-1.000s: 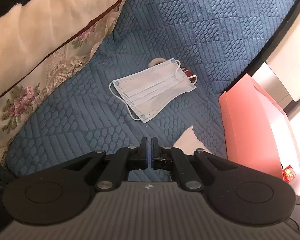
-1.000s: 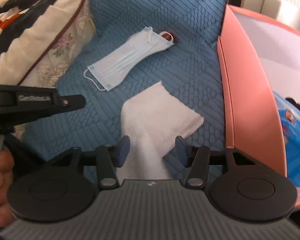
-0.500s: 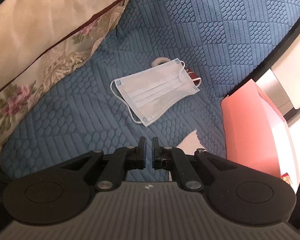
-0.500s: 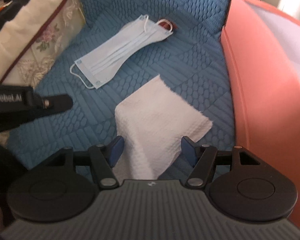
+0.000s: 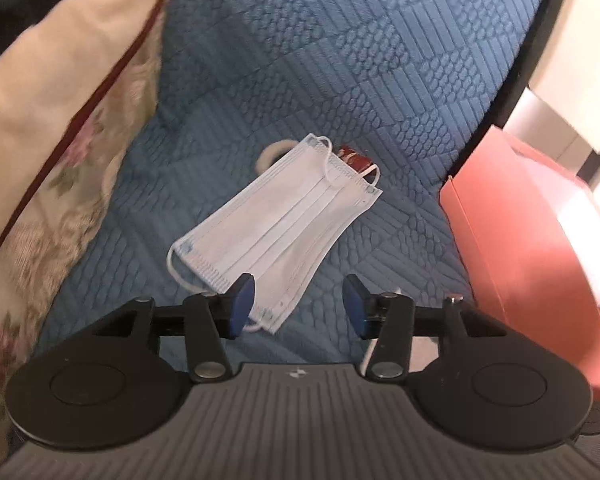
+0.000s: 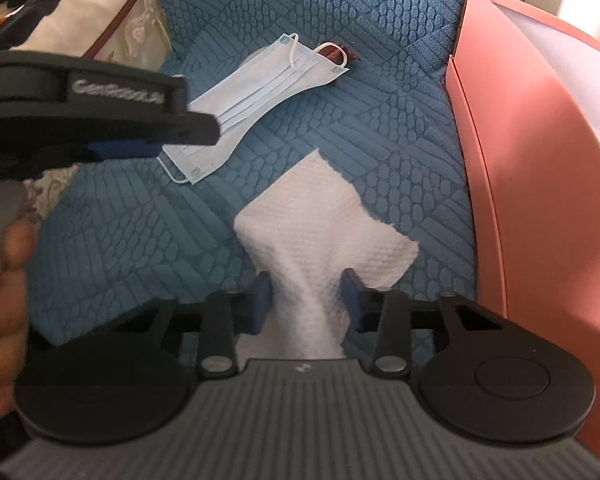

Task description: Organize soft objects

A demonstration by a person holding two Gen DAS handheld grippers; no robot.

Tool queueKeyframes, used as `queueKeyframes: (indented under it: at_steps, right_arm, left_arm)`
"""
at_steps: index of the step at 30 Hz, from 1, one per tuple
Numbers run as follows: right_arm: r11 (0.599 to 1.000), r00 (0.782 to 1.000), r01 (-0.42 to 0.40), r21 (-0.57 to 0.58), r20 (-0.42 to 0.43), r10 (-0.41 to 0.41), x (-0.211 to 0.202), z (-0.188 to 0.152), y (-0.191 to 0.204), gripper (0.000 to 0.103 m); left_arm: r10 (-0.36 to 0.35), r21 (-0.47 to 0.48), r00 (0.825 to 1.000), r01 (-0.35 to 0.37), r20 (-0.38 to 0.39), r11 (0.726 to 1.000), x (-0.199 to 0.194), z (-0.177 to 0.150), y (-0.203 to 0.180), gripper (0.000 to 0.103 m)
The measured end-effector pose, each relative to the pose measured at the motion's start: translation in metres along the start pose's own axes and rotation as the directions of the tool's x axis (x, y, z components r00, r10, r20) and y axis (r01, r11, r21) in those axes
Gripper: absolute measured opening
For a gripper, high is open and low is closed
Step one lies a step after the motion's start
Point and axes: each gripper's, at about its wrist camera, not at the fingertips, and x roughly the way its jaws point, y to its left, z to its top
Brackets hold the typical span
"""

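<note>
now left gripper (image 5: 298, 306) just widened over mask (image 5: 278, 224) — right gripper (image 6: 306, 302) closing, seemingly pinching tissue (image 6: 324, 232).

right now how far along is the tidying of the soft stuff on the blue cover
Nothing looks put away yet. In hand: the right gripper has just been closing, and the white paper towel bunches between its pads. The left gripper has just been opening and hangs over the near end of the face mask, not gripping it. Left: the mask, which lies flat on the blue cover, and placing both, perhaps in the pink box.
</note>
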Motion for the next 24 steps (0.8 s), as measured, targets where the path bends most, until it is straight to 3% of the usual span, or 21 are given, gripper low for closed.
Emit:
queueKeyframes:
  at_steps: [4, 7, 13, 24]
  right_arm:
    - [1.0, 1.0, -0.014, 0.012, 0.002, 0.014, 0.001, 0.001, -0.002, 0.027]
    - [1.0, 1.0, -0.02, 0.024, 0.004, 0.02, 0.001, 0.001, -0.005, 0.026]
    - [0.999, 1.0, -0.017, 0.028, 0.017, 0.016, 0.001, 0.007, -0.005, 0.024]
    - [0.998, 1.0, -0.017, 0.067, 0.012, 0.016, 0.007, 0.013, -0.015, 0.024]
  left_arm:
    - [0.017, 0.058, 1.0, -0.016, -0.015, 0.998, 0.021, 0.012, -0.008, 0.06]
    - [0.003, 0.08, 0.999, 0.0, -0.04, 0.997, 0.036, 0.02, -0.011, 0.063]
    - [0.049, 0.094, 0.998, -0.045, -0.05, 0.995, 0.059, 0.025, -0.012, 0.063]
    - [0.105, 0.156, 0.994, -0.103, -0.007, 0.982, 0.075, 0.024, -0.017, 0.062]
